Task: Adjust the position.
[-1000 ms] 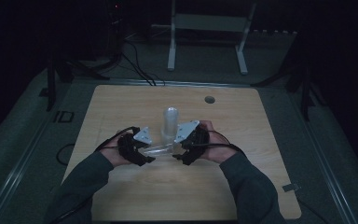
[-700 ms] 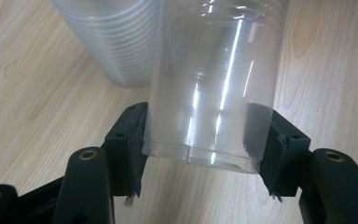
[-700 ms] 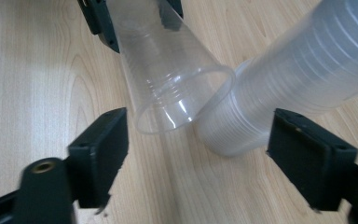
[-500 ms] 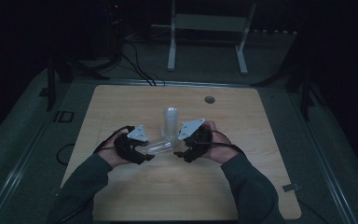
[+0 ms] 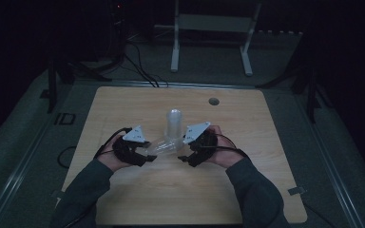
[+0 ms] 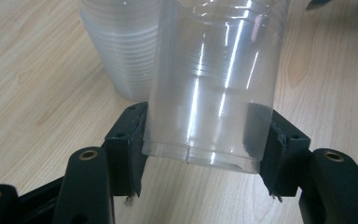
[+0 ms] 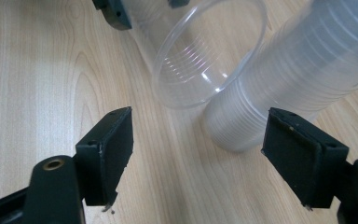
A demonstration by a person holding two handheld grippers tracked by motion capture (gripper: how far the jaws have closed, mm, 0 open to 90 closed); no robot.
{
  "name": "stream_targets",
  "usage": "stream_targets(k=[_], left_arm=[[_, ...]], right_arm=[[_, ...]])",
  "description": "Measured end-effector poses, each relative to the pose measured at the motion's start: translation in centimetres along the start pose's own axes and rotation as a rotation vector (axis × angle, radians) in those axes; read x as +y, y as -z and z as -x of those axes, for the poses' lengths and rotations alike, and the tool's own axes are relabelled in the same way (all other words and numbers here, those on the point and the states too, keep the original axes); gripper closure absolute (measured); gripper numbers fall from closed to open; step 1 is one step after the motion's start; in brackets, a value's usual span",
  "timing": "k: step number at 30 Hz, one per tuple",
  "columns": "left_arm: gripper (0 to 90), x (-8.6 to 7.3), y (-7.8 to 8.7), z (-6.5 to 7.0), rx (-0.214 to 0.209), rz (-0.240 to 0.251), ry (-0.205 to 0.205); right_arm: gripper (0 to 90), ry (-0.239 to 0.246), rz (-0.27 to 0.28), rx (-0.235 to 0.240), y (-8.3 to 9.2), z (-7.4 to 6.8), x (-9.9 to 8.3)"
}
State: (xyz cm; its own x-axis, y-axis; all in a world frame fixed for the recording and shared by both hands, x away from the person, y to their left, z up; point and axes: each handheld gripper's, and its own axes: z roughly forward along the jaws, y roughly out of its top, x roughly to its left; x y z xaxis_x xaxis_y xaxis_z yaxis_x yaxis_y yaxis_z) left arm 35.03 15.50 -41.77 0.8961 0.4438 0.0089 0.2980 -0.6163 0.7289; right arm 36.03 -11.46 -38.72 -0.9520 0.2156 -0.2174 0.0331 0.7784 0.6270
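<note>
A clear plastic cup [image 6: 214, 93] lies on its side above the table, and my left gripper [image 6: 203, 154] is shut on its base end, one pad on each side. Its open mouth [image 7: 209, 51] faces my right gripper [image 7: 203, 158], whose jaws have just been closing. They stand apart with nothing between them, the rim just ahead of the pads. A stack of upturned clear cups [image 5: 173, 123] stands on the table just behind the held cup [image 5: 164, 146]. In the high view the left gripper [image 5: 147, 151] and right gripper [image 5: 184, 151] face each other across the cup.
The wooden table [image 5: 247, 190] has a round cable hole [image 5: 213, 101] at the back right. Both forearms come in from the front edge. Dark floor, cables and a white stand [image 5: 211, 28] lie beyond the table.
</note>
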Motion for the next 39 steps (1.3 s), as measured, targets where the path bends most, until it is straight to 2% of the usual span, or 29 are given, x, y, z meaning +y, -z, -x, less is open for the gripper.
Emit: stream_targets(k=[5,17,33,39], left_arm=[[41.3,-0.4,0.1,0.0,0.001,0.032,0.013],[41.3,-1.5,1.0,-0.4,0.005,0.158,0.079],[41.3,-2.0,1.1,-0.5,0.007,0.213,0.105],[41.3,-2.3,1.2,-0.6,0.004,0.245,0.122]], right_arm=[[24.1,-0.001,0.001,0.005,-0.1,0.0,-0.2],[25.6,-0.03,0.033,0.021,-0.3,-0.1,-0.7],[25.7,-0.069,0.094,0.016,-0.8,-0.3,-0.8],[25.7,-0.111,0.134,0.013,-0.8,-0.2,-0.9]])
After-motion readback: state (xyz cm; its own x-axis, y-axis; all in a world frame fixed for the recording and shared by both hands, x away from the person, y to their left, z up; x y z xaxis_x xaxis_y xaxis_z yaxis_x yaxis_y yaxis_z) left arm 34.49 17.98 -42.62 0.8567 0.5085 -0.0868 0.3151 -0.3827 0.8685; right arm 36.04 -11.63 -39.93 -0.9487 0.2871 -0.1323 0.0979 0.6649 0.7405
